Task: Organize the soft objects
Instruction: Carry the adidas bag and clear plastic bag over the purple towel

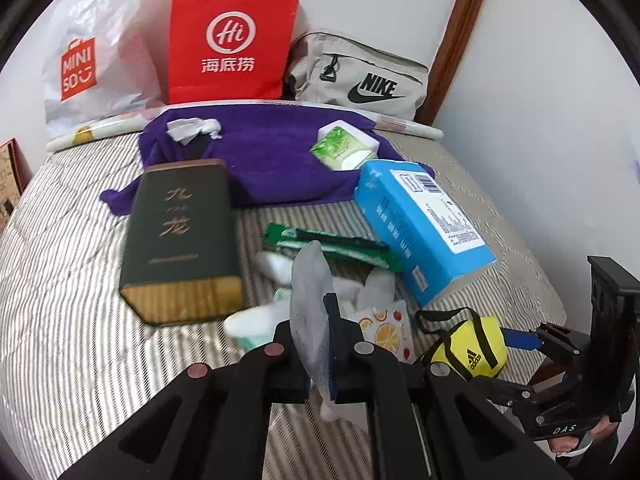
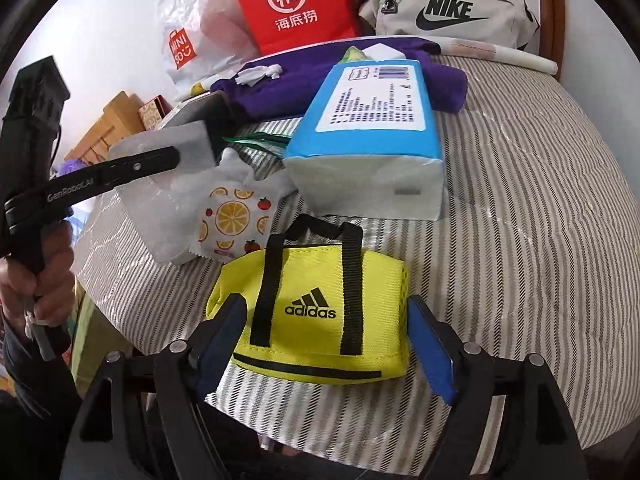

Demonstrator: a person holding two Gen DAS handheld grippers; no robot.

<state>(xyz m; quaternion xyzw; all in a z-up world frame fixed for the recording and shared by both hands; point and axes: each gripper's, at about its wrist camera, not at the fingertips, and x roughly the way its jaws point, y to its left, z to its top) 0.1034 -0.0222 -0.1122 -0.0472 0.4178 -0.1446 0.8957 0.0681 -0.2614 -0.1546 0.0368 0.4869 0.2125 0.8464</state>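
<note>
1. Your work surface is the striped bed [image 2: 520,208], with three bags lined up against the wall at its far edge, probably as places to sort into: a white plastic bag [image 1: 100,64], a red paper bag [image 1: 232,40] and a grey pouch [image 1: 360,76].
2. In front of them lies a purple cloth [image 1: 272,160] with a crumpled tissue [image 1: 192,128] and a green wipes pack [image 1: 344,146] resting on it.
3. Nearer you, a dark box [image 1: 180,240] lies flat and a blue tissue pack [image 2: 372,128] leans over a green packet [image 1: 332,242].
4. The small yellow bag [image 2: 316,312] sits on the bed between the released jaws of your right gripper [image 2: 328,344]; nothing is clamped, so it looks lined up for a pick.
5. Your left gripper [image 1: 316,344] has its jaws clenched on a clear plastic bag [image 1: 310,300], lifted beside the fruit-print sachet [image 2: 232,224], seemingly to clear the pile.
</note>
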